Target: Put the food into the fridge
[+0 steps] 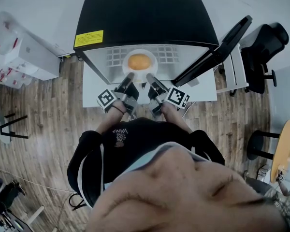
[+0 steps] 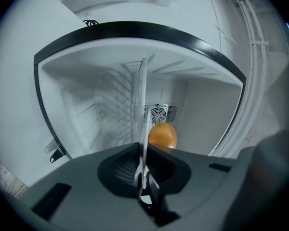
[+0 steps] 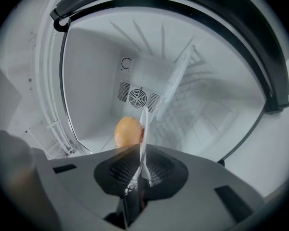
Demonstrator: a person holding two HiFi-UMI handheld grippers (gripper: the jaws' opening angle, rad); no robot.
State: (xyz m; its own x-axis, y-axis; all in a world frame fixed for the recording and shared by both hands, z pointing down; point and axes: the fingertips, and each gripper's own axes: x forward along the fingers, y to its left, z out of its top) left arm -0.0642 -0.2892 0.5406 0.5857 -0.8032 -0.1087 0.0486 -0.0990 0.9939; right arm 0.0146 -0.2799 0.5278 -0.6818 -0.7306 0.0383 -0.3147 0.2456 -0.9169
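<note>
Brown wood floor (image 1: 48,129) lies under you in front of the fridge (image 1: 145,13). You stand close to the fridge's open front.

Your left gripper (image 1: 129,79) and your right gripper (image 1: 150,80) sit side by side at the fridge's front. Each one has its jaws almost together, pinching the near rim of a white plate (image 1: 153,67). In each gripper's own view, the plate shows as a thin white edge between the two jaws.

On the plate sits the food (image 1: 139,61), a round orange thing. The plate and the food are at the fridge's open mouth, over its white inside. You cannot tell if the plate rests on a shelf in the fridge or hangs in the air.

The fridge door (image 1: 217,50) stands open on the fridge's right side. Deeper inside the fridge is a wire shelf (image 2: 118,93). At the very back of the fridge is a small round fan (image 2: 159,113).
</note>
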